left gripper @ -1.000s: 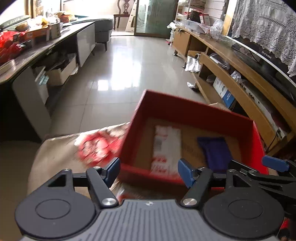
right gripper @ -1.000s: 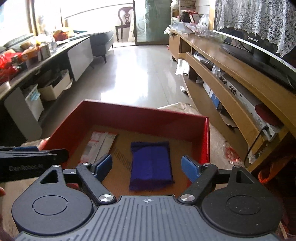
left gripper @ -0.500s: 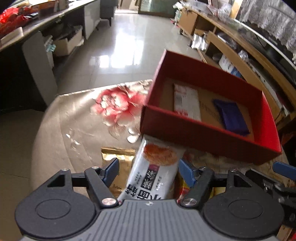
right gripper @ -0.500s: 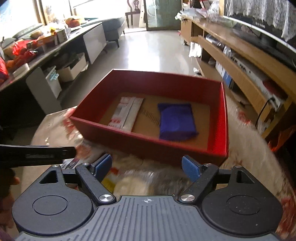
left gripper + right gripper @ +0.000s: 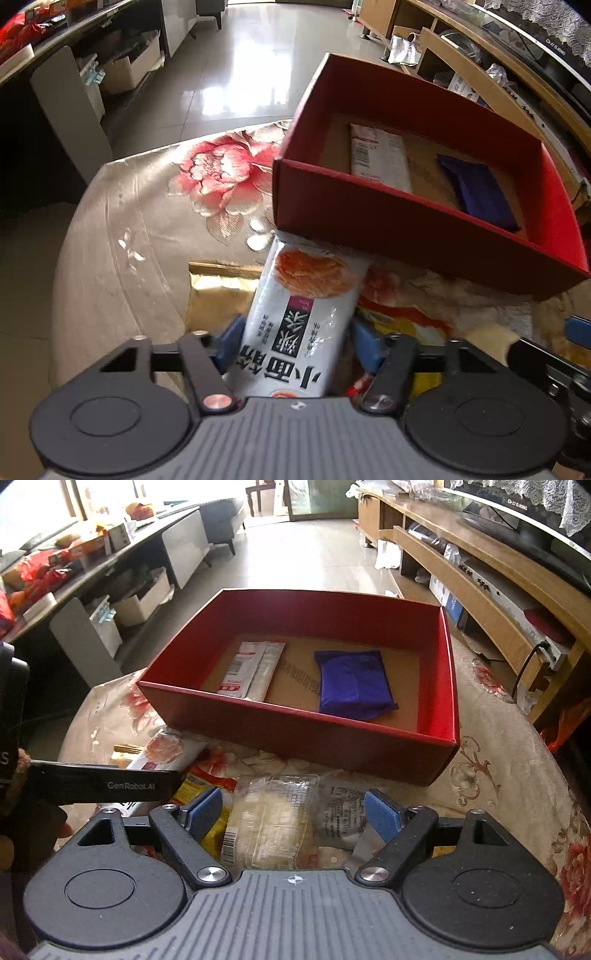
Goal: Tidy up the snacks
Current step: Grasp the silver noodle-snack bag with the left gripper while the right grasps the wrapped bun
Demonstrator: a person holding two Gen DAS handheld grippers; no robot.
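Glossy tiled floor (image 5: 317, 557), wooden TV shelf (image 5: 480, 576), grey cabinets (image 5: 184, 550).

A floral cloth (image 5: 155, 206) with a big pink peony covers the bench. Beyond it, glossy floor tiles (image 5: 314, 557) run toward the top of the frame, where a wooden chair (image 5: 264, 494) stands. Along the right runs a long wooden TV cabinet (image 5: 491, 587). At upper left, a dark counter (image 5: 92, 568) carries clutter, with a cardboard box (image 5: 142, 600) beneath it.
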